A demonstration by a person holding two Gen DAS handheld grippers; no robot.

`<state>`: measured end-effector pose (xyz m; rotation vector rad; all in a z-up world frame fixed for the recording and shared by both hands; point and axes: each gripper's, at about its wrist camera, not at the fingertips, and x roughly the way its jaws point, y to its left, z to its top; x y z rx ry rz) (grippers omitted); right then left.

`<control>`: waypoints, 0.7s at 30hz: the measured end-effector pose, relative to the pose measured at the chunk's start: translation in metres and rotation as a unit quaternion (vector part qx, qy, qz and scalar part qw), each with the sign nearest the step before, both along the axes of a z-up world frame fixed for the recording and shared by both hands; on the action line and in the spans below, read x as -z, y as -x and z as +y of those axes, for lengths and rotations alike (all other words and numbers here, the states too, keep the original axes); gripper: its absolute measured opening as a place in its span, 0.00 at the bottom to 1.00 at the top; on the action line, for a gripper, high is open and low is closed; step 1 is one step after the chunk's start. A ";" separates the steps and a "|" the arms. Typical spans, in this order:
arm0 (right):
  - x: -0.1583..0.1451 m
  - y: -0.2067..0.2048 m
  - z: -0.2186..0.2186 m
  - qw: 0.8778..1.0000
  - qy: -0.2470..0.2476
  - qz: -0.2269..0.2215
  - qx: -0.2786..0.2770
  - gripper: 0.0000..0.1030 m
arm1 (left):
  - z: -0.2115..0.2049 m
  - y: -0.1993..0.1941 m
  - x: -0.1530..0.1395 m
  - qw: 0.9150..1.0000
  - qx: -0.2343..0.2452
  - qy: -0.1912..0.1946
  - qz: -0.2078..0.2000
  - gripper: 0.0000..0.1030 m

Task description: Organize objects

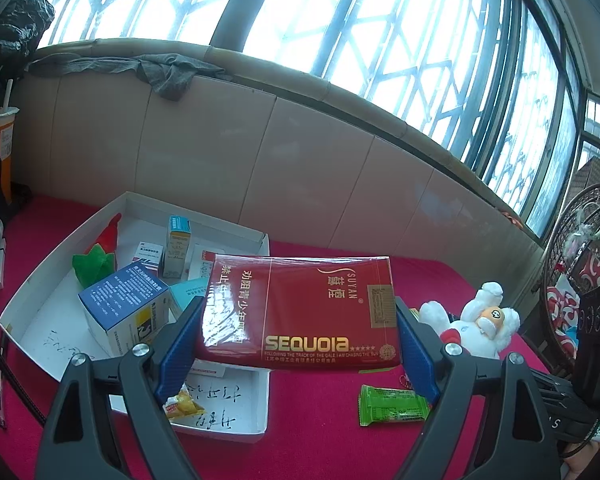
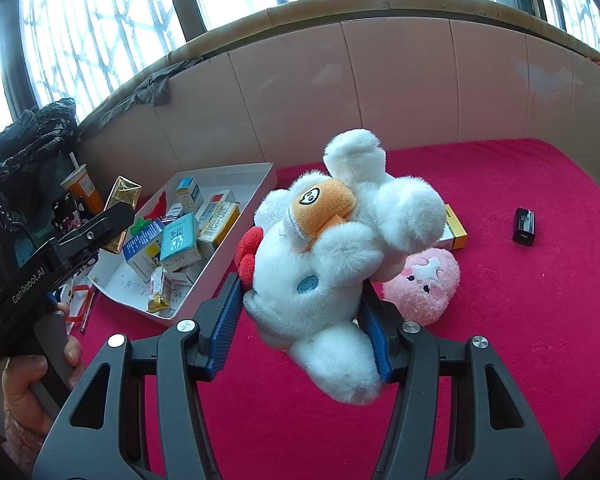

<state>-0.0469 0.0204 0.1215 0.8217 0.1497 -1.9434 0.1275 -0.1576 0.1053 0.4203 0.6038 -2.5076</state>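
Observation:
A red Sequoia carton (image 1: pixel 320 280) is clamped across its width by my left gripper (image 1: pixel 298 308), hanging above the right rim of the white cardboard box (image 1: pixel 32 288). In the right wrist view my right gripper (image 2: pixel 300 286) is shut on a white plush toy (image 2: pixel 332 240) with an orange face patch, lifted over the red cloth. The same plush (image 1: pixel 480 324) shows at the right of the left wrist view. The white box (image 2: pixel 228 168) holds several medicine cartons, a green and red plush and a yellow snack pack.
A green snack packet (image 1: pixel 392 404) lies on the red cloth (image 2: pixel 520 320) beside the box. A pink plush (image 2: pixel 424 284), a yellow box (image 2: pixel 454 236) and a black charger (image 2: pixel 524 226) lie right of it. An orange cup (image 2: pixel 86 188), a phone on a stand and a tiled wall border the area.

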 end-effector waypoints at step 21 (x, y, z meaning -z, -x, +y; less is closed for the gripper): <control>0.001 -0.002 -0.001 1.000 0.000 -0.002 -0.002 0.54 | 0.001 0.002 0.003 1.000 0.003 -0.001 -0.004 0.85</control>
